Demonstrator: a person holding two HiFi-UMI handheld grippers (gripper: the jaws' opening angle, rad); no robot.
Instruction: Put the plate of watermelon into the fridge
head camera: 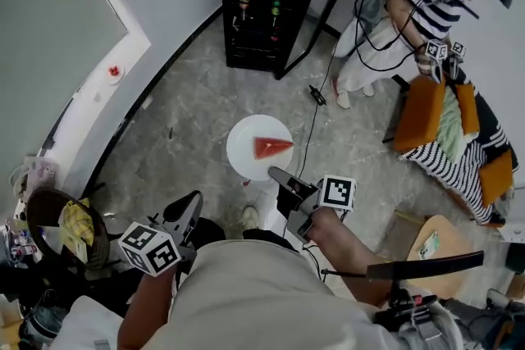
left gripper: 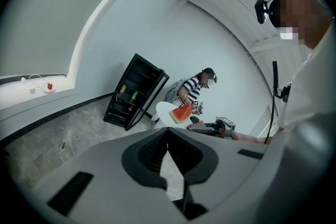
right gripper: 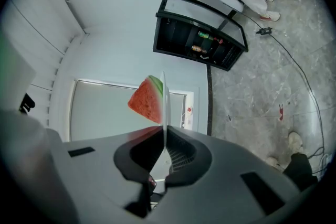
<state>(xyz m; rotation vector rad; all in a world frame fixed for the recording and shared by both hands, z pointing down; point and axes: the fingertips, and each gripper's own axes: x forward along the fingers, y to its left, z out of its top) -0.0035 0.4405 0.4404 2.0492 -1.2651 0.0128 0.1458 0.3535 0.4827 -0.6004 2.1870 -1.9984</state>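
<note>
The right gripper point(head camera: 277, 175), jaws clamped on the round white plate's point(head camera: 244, 139) rim, holds it flat so the red watermelon wedge point(head camera: 271, 147) rides safely toward the open black fridge point(head camera: 261, 12) (left gripper point(head camera: 193, 201) jaws together, empty).

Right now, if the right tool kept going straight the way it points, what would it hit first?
Beyond the plate it grips, the right tool seems to aim at the grey window panel in the wall. The fridge stands to one side of that line, though depth is hard to judge.

Beige shirt point(head camera: 246, 291); grey-black left tool point(head camera: 190, 207) and right tool point(head camera: 277, 175) bear black-and-white marker cubes point(head camera: 150, 248).
</note>
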